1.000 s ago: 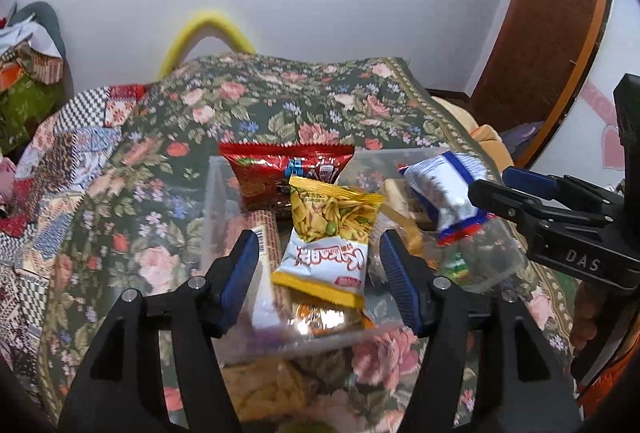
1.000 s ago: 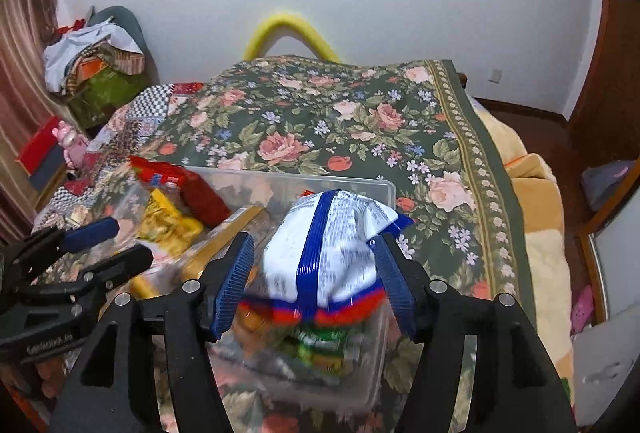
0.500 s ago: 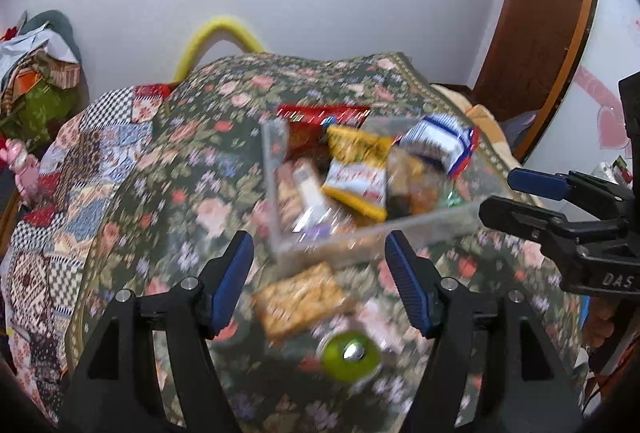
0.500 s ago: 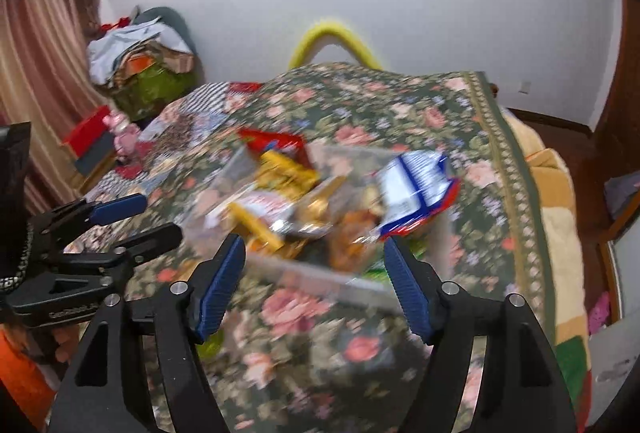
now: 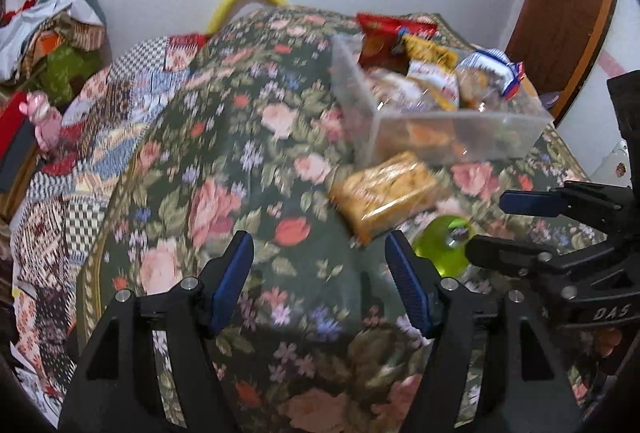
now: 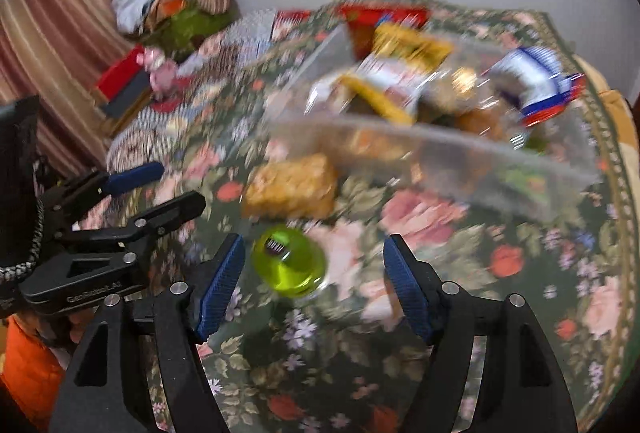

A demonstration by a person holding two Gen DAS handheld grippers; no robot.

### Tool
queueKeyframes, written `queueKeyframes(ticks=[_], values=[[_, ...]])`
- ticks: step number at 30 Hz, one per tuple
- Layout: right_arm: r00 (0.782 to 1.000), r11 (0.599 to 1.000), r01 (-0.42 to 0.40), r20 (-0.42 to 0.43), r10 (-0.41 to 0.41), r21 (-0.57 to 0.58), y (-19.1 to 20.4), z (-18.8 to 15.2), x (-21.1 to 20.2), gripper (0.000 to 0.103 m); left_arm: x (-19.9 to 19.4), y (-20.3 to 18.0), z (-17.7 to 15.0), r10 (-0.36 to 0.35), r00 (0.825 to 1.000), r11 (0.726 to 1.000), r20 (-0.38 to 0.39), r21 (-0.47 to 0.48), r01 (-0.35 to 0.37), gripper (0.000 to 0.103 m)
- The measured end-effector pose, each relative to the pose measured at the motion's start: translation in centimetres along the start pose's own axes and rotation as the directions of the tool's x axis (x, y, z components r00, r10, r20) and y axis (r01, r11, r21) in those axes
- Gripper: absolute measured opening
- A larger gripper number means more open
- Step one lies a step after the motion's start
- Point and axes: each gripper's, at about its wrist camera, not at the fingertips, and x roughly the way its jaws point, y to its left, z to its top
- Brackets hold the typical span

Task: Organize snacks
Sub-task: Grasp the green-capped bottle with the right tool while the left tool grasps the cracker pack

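Both my tongs hang over the flowered bedspread (image 5: 224,201) with fingers spread wide, gripping nothing: the left tongs (image 5: 320,283) and the right tongs (image 6: 314,283). Ahead of them sits the clear bin (image 5: 460,133) full of snacks. An orange cracker pack (image 6: 292,187) lies just before it, and a green bottle (image 6: 288,261) stands between my right fingers, nearer the left one.

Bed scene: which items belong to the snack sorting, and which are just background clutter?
Job:
- clear plastic bin holding snack packets
- blue-and-white packet in the bin
- orange cracker pack on the bedspread, outside the bin
- green-lidded cup on the bedspread, outside the bin

Background:
- floral bedspread
- clothes pile
- pink toy
- wooden door
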Motion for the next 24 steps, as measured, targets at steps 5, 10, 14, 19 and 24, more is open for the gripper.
queueKeyframes(ticks=[5, 10, 14, 19, 24], values=[[0.999, 1.0, 0.009, -0.046, -0.01, -0.007, 0.7, 0.1, 2.5, 0.068, 1.1, 1.0, -0.9, -0.024, 0.999, 0.999, -0.035, -0.046, 0.023, 0.068], [0.998, 0.999, -0.038, -0.043, 0.039, 0.013, 0.0, 0.0, 2.7, 0.045, 2.0, 0.5, -0.6, -0.036, 0.998, 0.998, -0.056, -0.055, 0.033, 0.068], [1.0, 1.0, -0.003, -0.01, 0.003, -0.014, -0.7, -0.7, 0.8, 0.043, 2.4, -1.1, 0.4, -0.052, 0.998, 0.998, -0.046, -0.04, 0.05, 0.072], [0.999, 0.999, 0.029, 0.028, -0.03, 0.026, -3.7, -1.6, -1.6, 0.042, 3.5, -2.8, 1.9, -0.083, 0.996, 0.995, -0.037, -0.055, 0.081, 0.083], [0.996, 0.994, 0.056, 0.069, -0.063, 0.092, -6.6, -2.3, -3.6, 0.042, 6.2, -3.9, 3.4, -0.092, 0.993, 0.991, -0.072, -0.101, 0.084, 0.087]])
